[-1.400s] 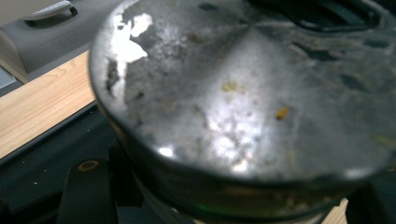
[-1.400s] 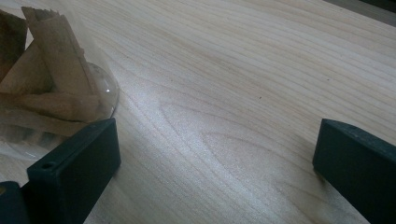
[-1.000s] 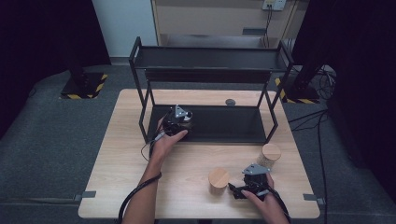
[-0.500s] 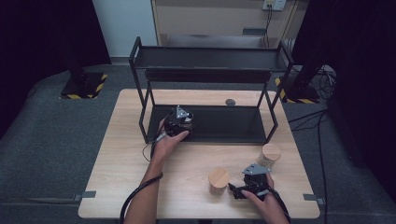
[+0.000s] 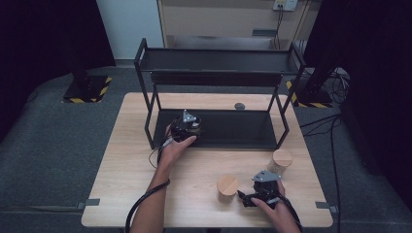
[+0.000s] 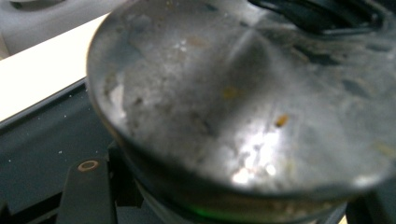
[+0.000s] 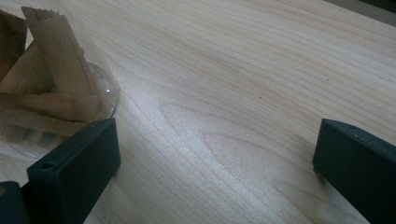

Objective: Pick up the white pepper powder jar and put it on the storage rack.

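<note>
The left gripper (image 5: 187, 127) pinches a clear glass jar (image 6: 243, 107) on the black metal rack's (image 5: 228, 141) lower shelf; releasing seems next. The right gripper (image 5: 252, 196) rests spread.

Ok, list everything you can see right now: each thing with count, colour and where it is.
Table: one, light wood, centre of the high view.
Shelf rack: one, black metal, two tiers, at the table's far side.
Jars with wooden lids: two, clear glass; one near the front edge, one further right by the rack's front right leg.
Lidded jar: one, scuffed grey metal-looking lid, held over the rack's lower tier.
Small round disc: one, dark grey, on the table behind the lower tier.
Striped floor bases: yellow-black, left and right of the rack.
Left gripper: black, fingers around the lidded jar.
Right gripper: black, fingers spread apart, low on the table beside the front jar.
</note>
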### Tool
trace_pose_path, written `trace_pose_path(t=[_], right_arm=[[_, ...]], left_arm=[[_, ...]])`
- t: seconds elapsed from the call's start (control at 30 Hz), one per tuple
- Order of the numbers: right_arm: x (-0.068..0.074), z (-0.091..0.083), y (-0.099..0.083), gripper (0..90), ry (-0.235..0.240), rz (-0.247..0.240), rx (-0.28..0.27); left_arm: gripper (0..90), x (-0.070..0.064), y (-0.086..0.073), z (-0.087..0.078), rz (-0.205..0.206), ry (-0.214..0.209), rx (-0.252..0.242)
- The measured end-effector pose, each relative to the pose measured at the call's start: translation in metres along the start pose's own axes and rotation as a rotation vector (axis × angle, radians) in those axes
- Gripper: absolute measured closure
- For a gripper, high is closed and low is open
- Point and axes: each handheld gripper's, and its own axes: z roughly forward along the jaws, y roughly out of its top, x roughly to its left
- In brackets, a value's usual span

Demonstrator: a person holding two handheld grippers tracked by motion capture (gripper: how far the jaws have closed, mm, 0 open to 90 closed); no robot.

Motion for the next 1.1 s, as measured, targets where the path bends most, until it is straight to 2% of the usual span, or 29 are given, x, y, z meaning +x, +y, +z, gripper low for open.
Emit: trace_pose_path(t=[0.17, 0.3, 0.47, 0.57, 0.9, 1.1], right_arm=[[0.0, 0.0, 0.0, 0.7, 0.0, 0.0, 0.0], [0.0, 0.0, 0.0, 0.6, 0.0, 0.0, 0.0], [0.0, 0.0, 0.0, 0.6, 0.0, 0.0, 0.0], [0.0, 0.0, 0.0, 0.6, 0.0, 0.0, 0.0], [0.0, 0.0, 0.0, 0.6, 0.0, 0.0, 0.0], [0.0, 0.0, 0.0, 0.6, -0.001, -0.001, 0.0]], left_arm=[[27.9, 0.004, -0.003, -0.001, -0.032, -0.011, 0.001], [27.2, 0.003, -0.001, -0.001, -0.029, -0.005, 0.007], [14.8, -0.003, 0.002, -0.005, -0.023, 0.013, 0.02], [10.0, -0.004, 0.0, -0.01, -0.041, 0.022, 0.018], [8.3, -0.013, -0.009, -0.036, -0.054, 0.045, -0.001], [7.8, -0.019, -0.011, -0.044, -0.041, 0.049, 0.003]])
